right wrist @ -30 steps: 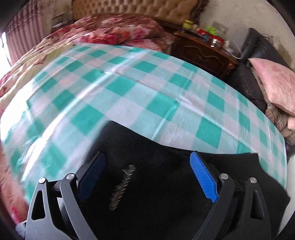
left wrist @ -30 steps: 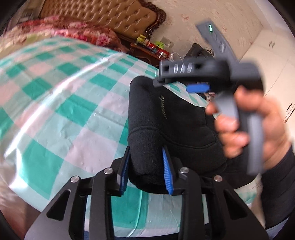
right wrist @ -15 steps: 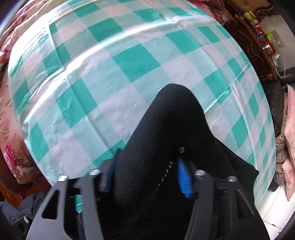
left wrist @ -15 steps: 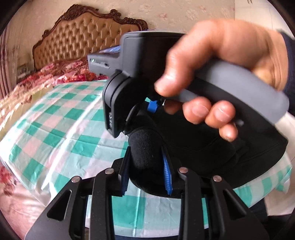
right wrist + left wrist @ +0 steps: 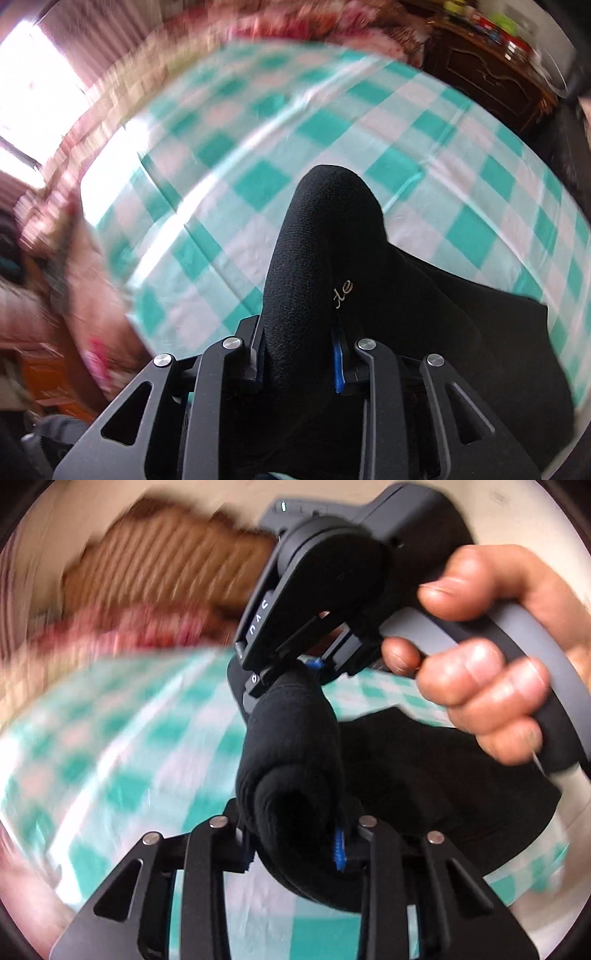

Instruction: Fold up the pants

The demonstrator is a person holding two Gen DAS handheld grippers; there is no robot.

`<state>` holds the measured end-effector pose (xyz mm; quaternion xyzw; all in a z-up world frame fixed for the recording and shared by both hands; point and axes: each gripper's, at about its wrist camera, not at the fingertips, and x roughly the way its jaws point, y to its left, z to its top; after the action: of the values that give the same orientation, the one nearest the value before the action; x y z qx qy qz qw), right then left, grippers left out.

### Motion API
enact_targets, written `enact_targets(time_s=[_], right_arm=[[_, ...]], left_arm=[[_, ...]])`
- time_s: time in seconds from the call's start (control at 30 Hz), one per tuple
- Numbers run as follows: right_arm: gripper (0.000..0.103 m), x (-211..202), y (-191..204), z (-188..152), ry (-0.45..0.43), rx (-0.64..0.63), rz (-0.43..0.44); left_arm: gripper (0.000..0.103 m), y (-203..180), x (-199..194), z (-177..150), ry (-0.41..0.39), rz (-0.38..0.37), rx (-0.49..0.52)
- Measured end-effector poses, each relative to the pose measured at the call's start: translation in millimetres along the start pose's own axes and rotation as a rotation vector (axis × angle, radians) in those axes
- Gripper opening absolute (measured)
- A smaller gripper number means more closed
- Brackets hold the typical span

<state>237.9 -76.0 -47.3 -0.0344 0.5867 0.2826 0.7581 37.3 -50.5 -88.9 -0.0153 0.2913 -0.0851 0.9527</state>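
The black pants (image 5: 424, 775) lie on a green-and-white checked tablecloth (image 5: 122, 760). My left gripper (image 5: 295, 849) is shut on a bunched fold of the pants (image 5: 291, 764) and holds it above the table. My right gripper (image 5: 314, 668), held in a hand, is shut on the same fold just beyond. In the right wrist view my right gripper (image 5: 299, 358) grips a raised ridge of the pants (image 5: 325, 236), which carries small embroidered lettering; the rest of the pants (image 5: 461, 325) trails down to the right.
The checked tablecloth (image 5: 332, 122) covers a table. A tufted brown headboard (image 5: 166, 557) and floral bedding (image 5: 110, 635) lie behind, blurred. A dark wooden cabinet (image 5: 484, 77) stands at the upper right. The table's near-left edge (image 5: 122, 280) drops off.
The right gripper has shut on the pants. Both grippers have lifted the pinched fold higher off the table. Both views are swinging, with motion blur.
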Motion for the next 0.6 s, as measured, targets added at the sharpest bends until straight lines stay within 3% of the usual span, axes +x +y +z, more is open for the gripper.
enact_targets(time_s=[0.13, 0.2, 0.3, 0.43, 0.53, 0.6], right_arm=[[0.026, -99, -61, -43, -0.186, 0.095, 0.122], [0.027, -147, -109, -80, -0.277, 0.188, 0.195], [0.027, -187, -176, -139, -0.37, 0.312, 0.261], [0.029, -189, -262, -216, -0.405, 0.487, 0.267], [0.034, -156, -308, -251, -0.36, 0.573, 0.217], [0.036, -127, -324, -263, -0.297, 0.6, 0.155]], left_arm=[[0.029, -98, -28, 27, -0.181, 0.047, 0.34], [0.029, -145, -33, 30, -0.244, 0.045, 0.469], [0.029, -229, -36, 21, -0.317, 0.02, 0.678], [0.029, -330, -9, -23, -0.321, -0.026, 0.892], [0.029, -378, 23, -66, -0.285, -0.032, 1.015], [0.035, -392, 48, -88, -0.246, -0.027, 1.078]])
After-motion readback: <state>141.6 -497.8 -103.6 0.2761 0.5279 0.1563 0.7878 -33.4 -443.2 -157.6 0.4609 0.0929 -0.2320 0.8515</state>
